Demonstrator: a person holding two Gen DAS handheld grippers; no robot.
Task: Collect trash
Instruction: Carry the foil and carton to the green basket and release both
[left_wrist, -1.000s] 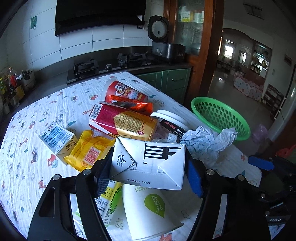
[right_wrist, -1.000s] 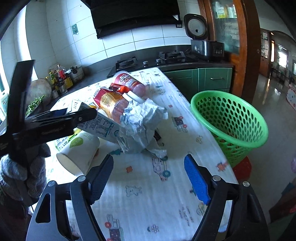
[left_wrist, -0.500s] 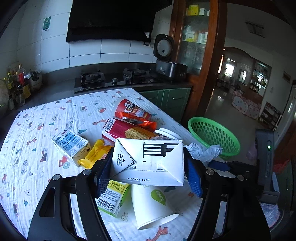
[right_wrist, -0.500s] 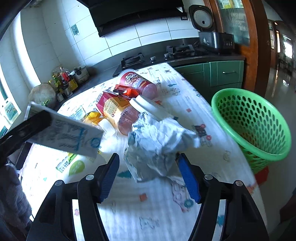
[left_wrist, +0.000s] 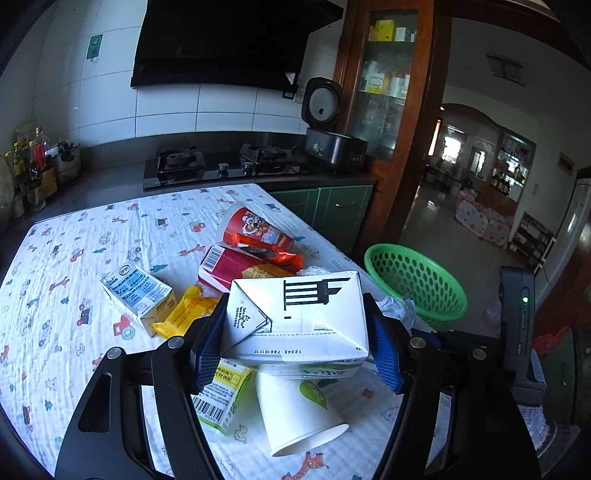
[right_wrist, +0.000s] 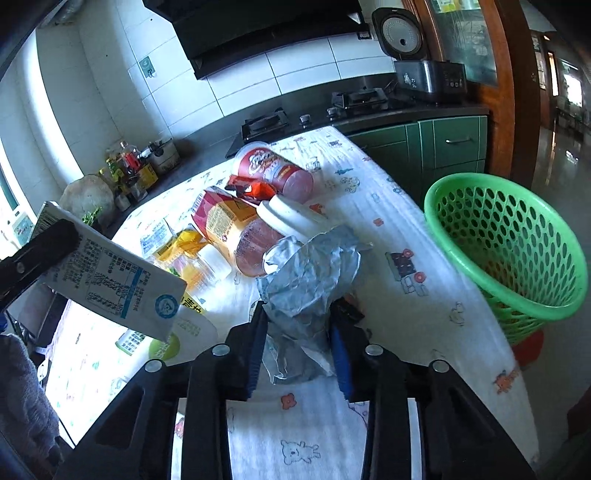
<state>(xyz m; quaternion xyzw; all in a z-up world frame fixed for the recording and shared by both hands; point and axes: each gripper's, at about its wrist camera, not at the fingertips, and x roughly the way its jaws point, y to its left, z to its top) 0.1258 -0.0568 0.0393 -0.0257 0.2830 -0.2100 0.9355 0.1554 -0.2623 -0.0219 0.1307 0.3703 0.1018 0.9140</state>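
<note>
Kitchen table under a cartoon-print cloth (left_wrist: 74, 258), strewn with trash. Nearest in the left wrist view: left gripper (left_wrist: 295, 343), pads clamped on both sides of a white carton (left_wrist: 295, 317), held clear above the cloth. Directly beneath, toward 6 o'clock, a white paper cup (left_wrist: 295, 417) on its side, beside a green-and-yellow carton (left_wrist: 221, 391). Farther out at 10 o'clock, a small blue-and-white carton (left_wrist: 136, 291) and a yellow wrapper (left_wrist: 184, 314); at 12 o'clock, a red-and-gold box (left_wrist: 240, 266), then a red snack cup (left_wrist: 255, 229) lying on its side.

Nearest in the right wrist view: right gripper (right_wrist: 299, 343), jaws closing around a crumpled wad of paper (right_wrist: 306, 277), pads pressing its lower folds, the wad resting on the cloth. Just beyond at 12 o'clock, a white lid (right_wrist: 288, 218). At 2 o'clock, past the table edge, a green plastic basket (right_wrist: 509, 243). Farthest back, stove (left_wrist: 221, 164) and rice cooker (left_wrist: 328, 125) along the tiled wall.
</note>
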